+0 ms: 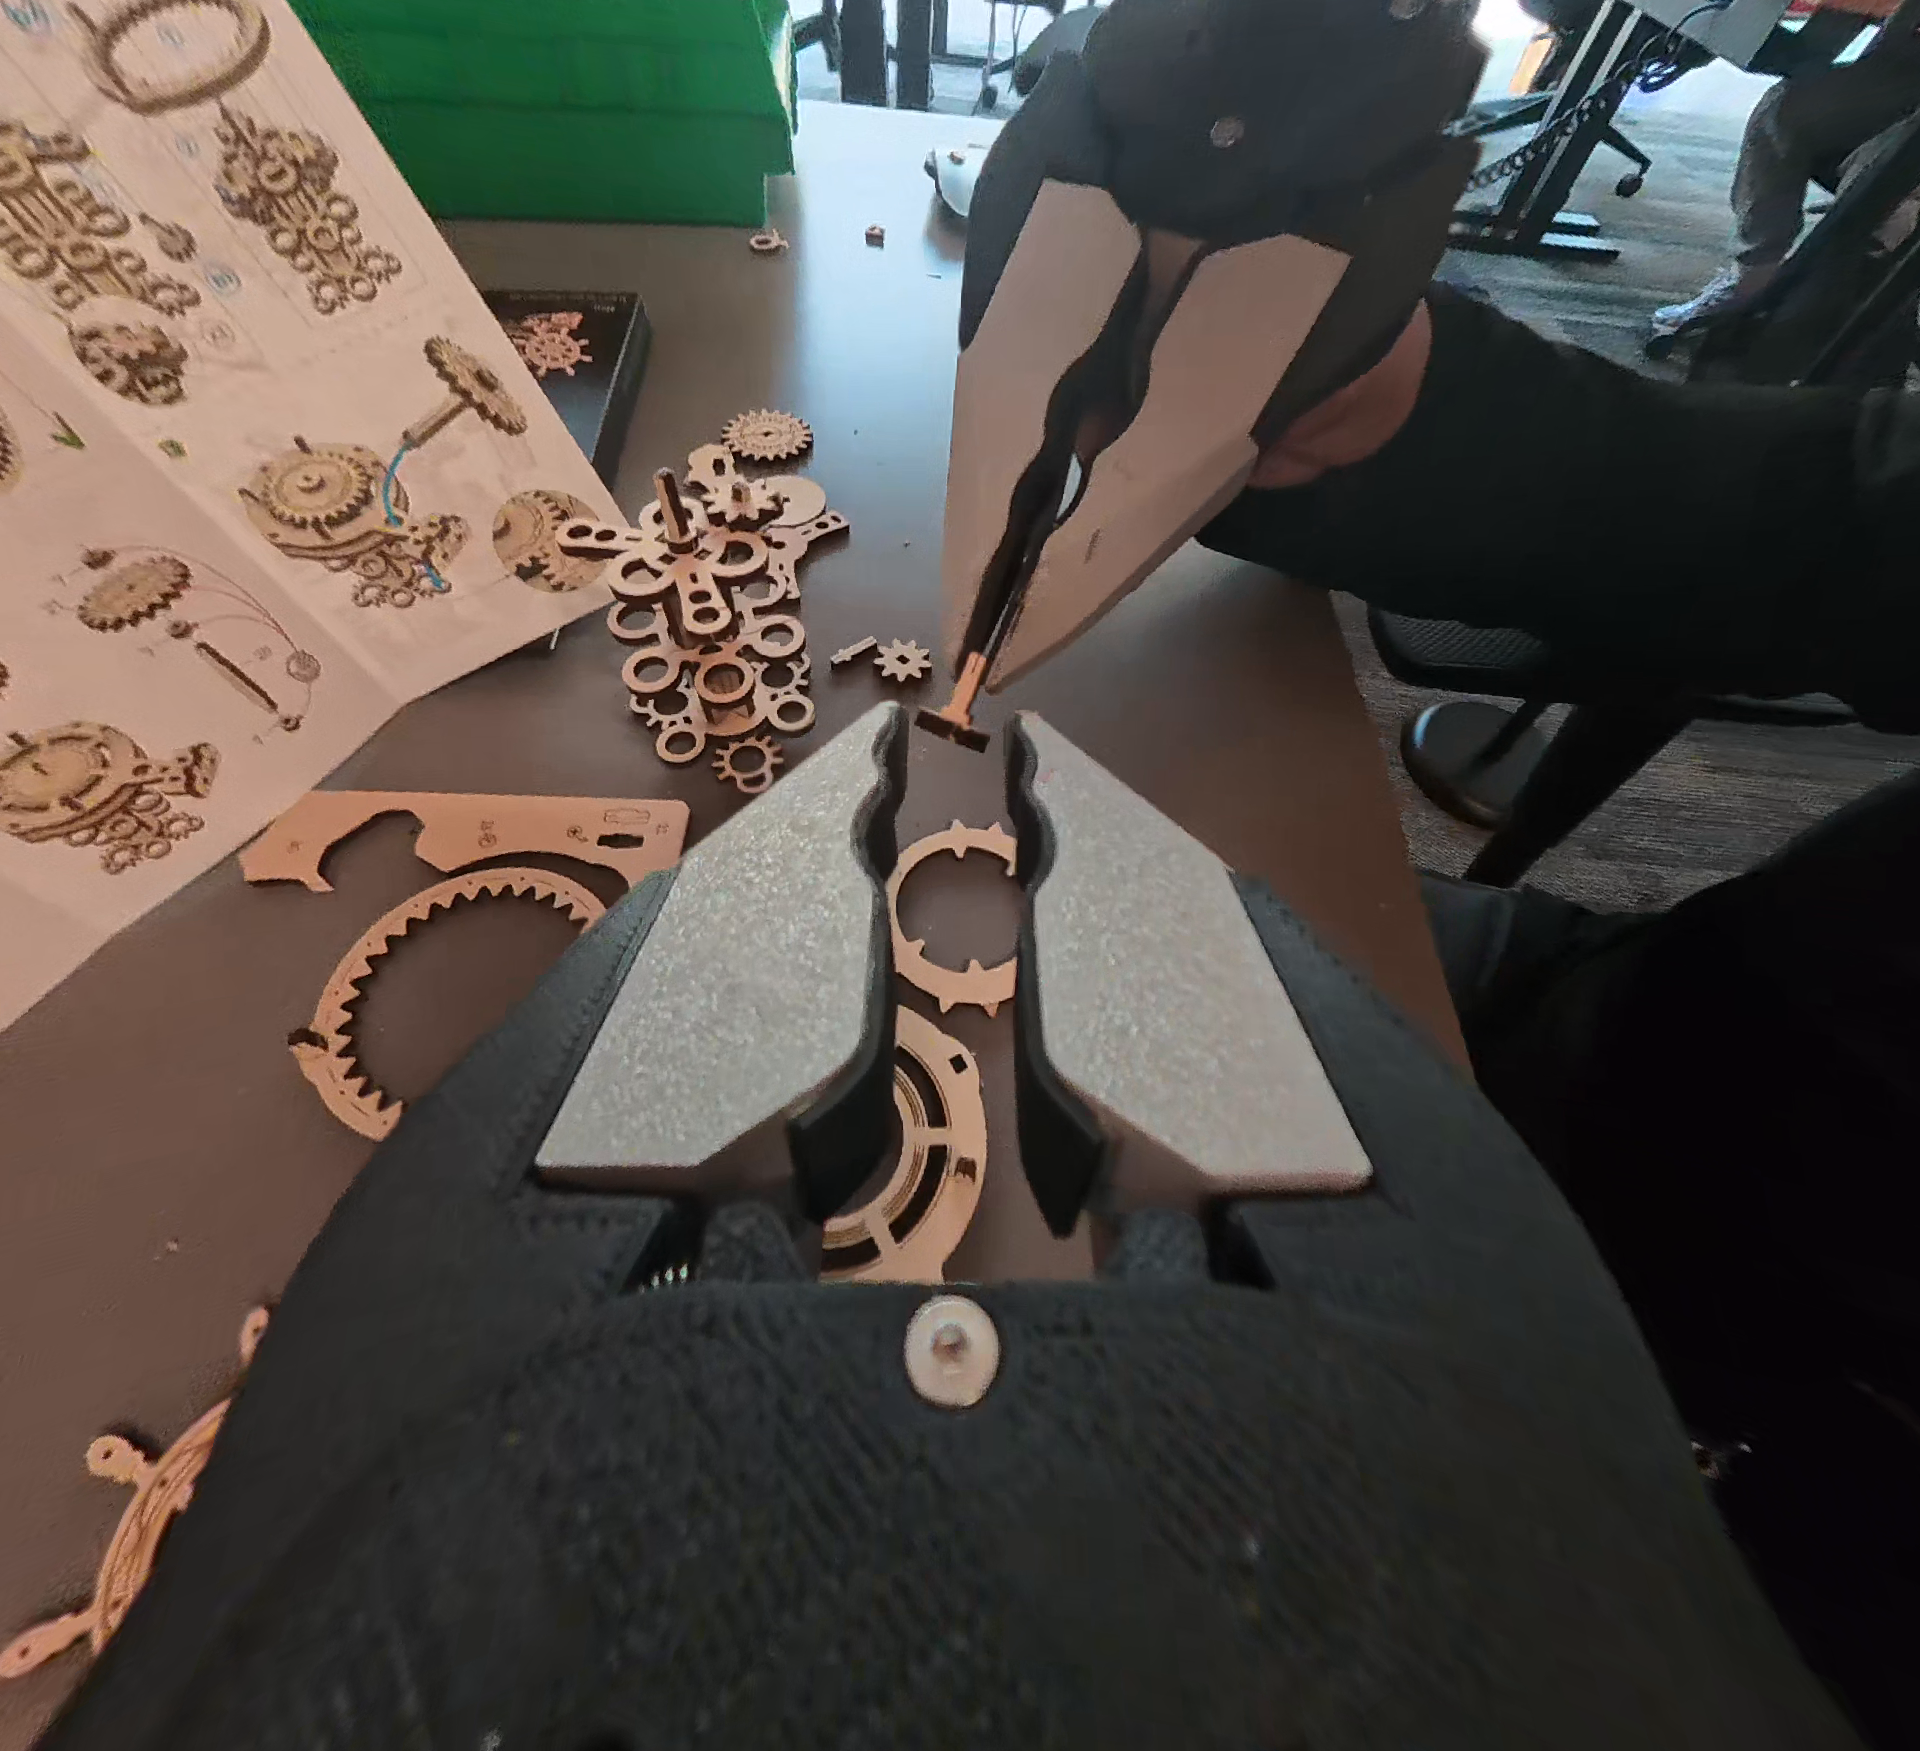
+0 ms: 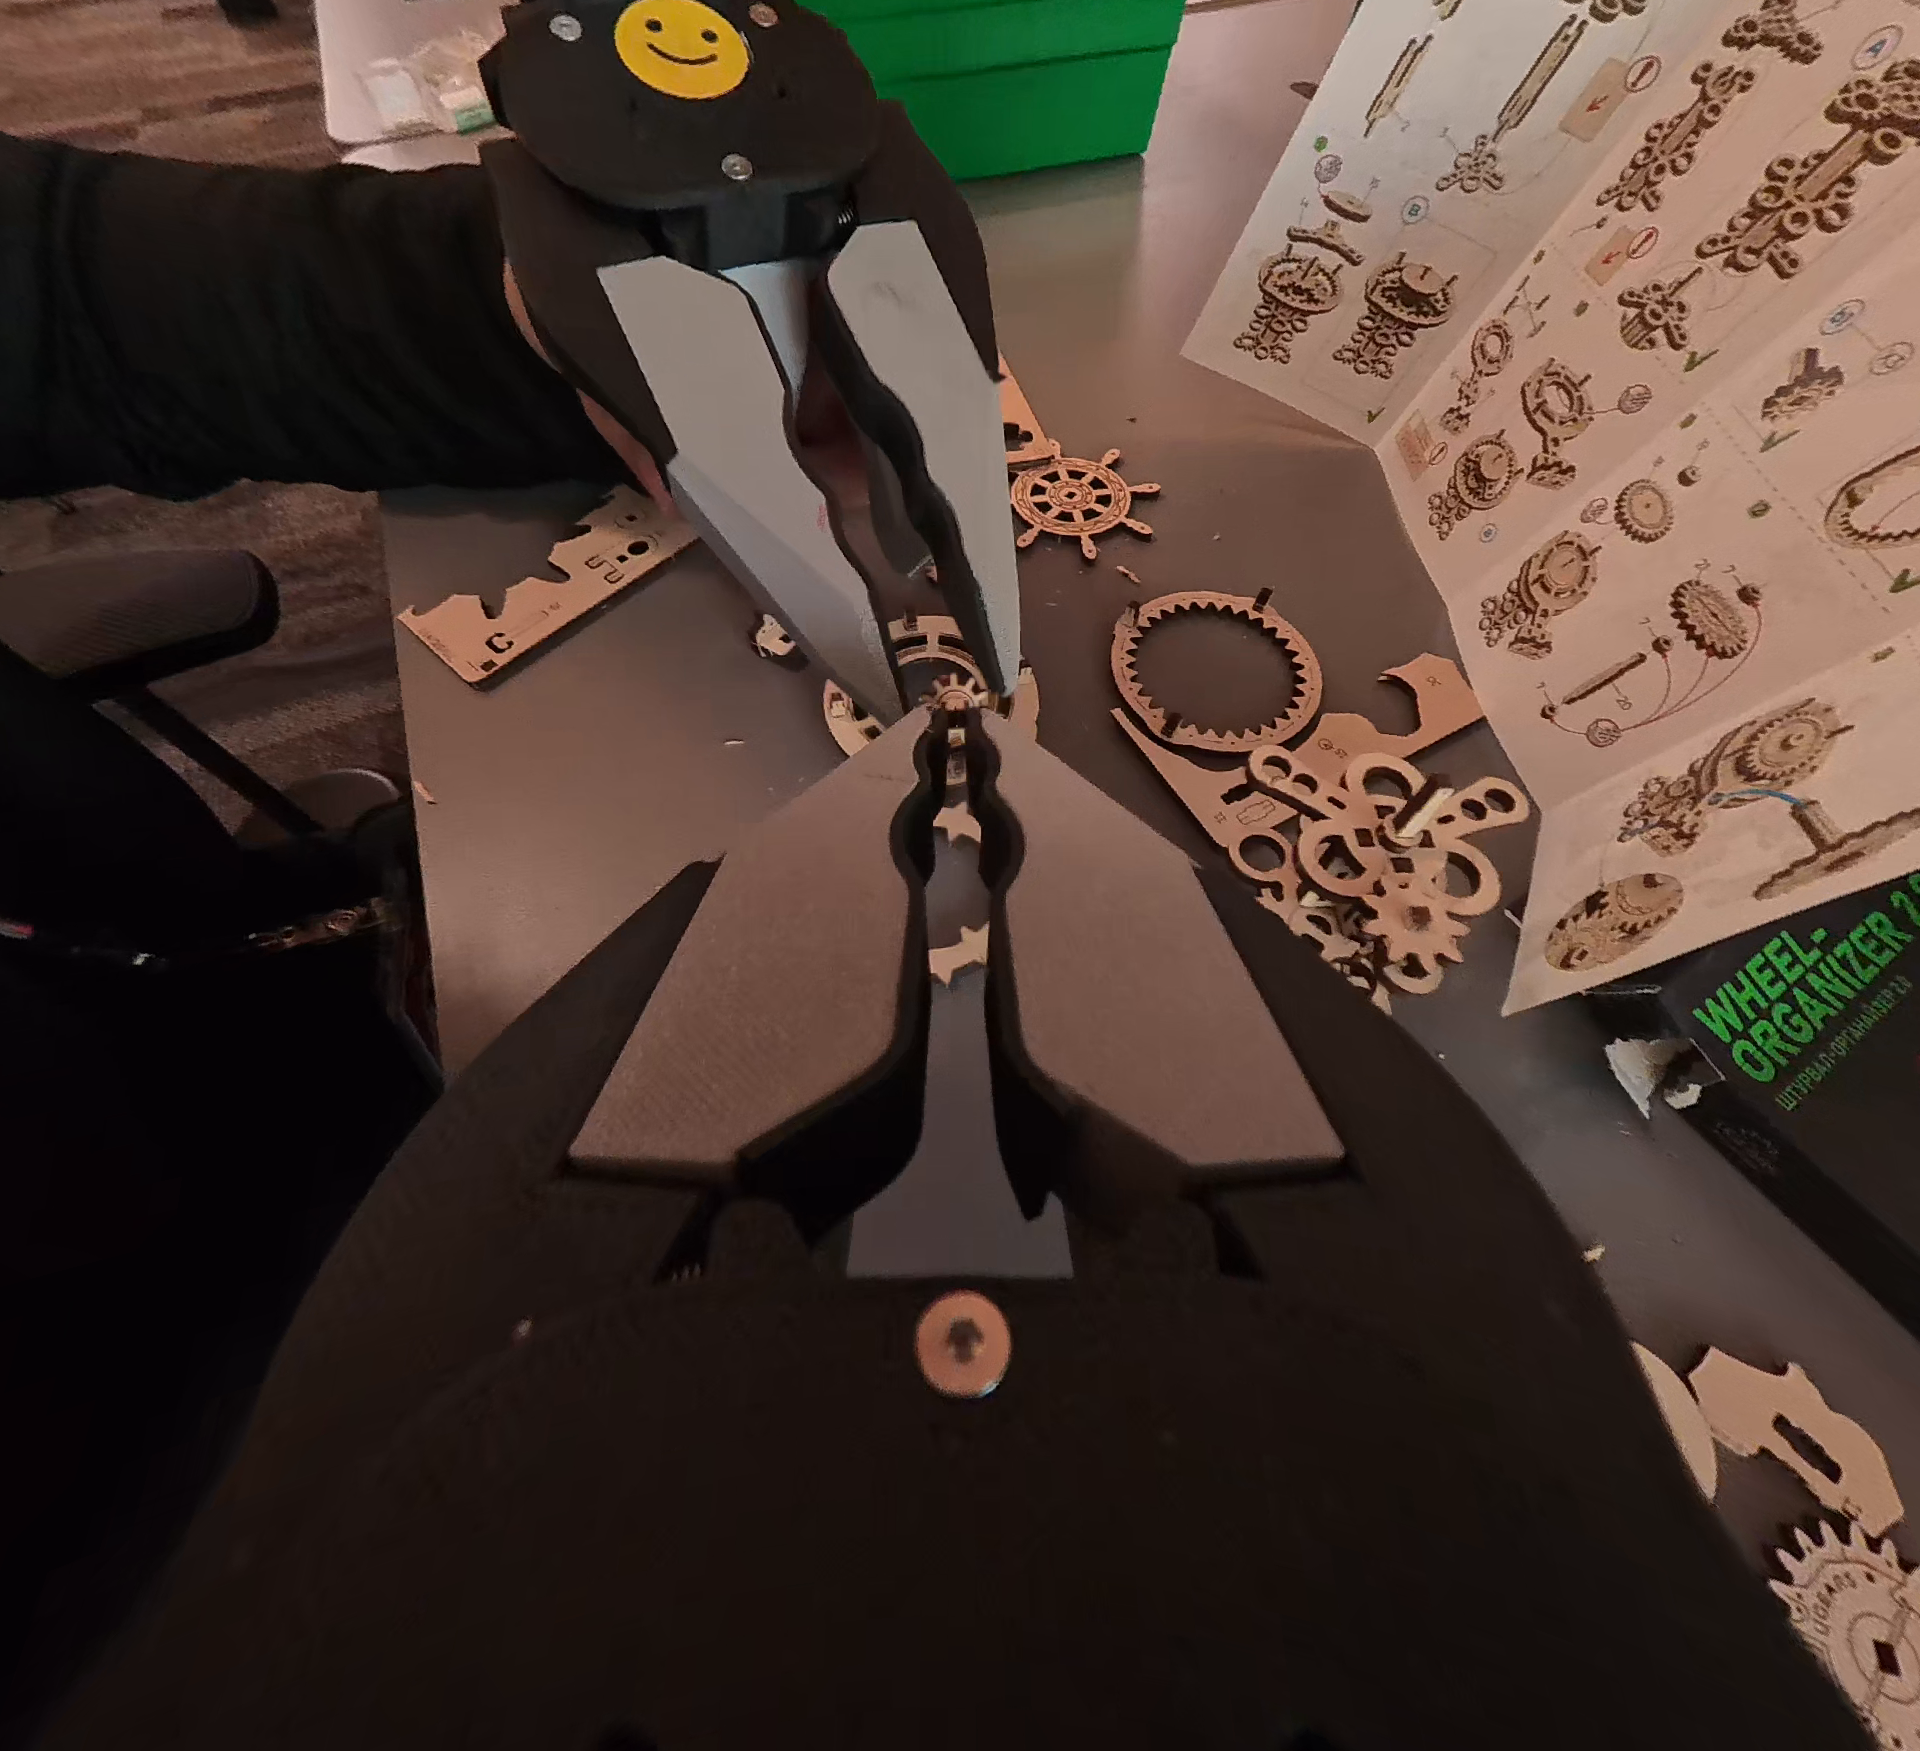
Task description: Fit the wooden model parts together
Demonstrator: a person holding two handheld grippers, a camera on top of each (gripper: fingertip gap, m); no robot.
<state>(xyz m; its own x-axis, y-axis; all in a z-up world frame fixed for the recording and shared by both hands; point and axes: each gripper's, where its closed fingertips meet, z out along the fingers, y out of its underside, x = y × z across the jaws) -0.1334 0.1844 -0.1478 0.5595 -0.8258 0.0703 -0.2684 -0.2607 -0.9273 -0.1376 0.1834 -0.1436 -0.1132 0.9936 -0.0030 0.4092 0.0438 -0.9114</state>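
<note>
My right gripper [image 2: 951,737] is shut on a small wooden pin with a tiny toothed wheel [image 1: 952,722] at its lower end. In the left wrist view it [image 1: 982,675] comes down from above and holds the wheel just off the dark table. My left gripper [image 1: 961,730] is open, its fingertips either side of that wheel; I cannot tell whether they touch it. In the right wrist view it [image 2: 951,699] reaches in from the top. Under its fingers lie a spiked wooden ring [image 1: 956,912] and a slotted round disc [image 1: 920,1171].
A partly built stack of ringed wooden pieces [image 1: 717,621] stands left of the grippers. Nearby lie a ring with inner teeth [image 1: 447,984], a cut-out wooden sheet [image 1: 468,834], loose gears [image 1: 902,660] and a ship's wheel [image 2: 1081,496]. An instruction sheet [image 1: 208,454], black box [image 2: 1818,1078] and green bins [image 1: 540,39] stand behind. Less than 4 cm separates the two grippers' tips. The left tips stand about 10 cm off the slotted round disc [image 1: 920,1171].
</note>
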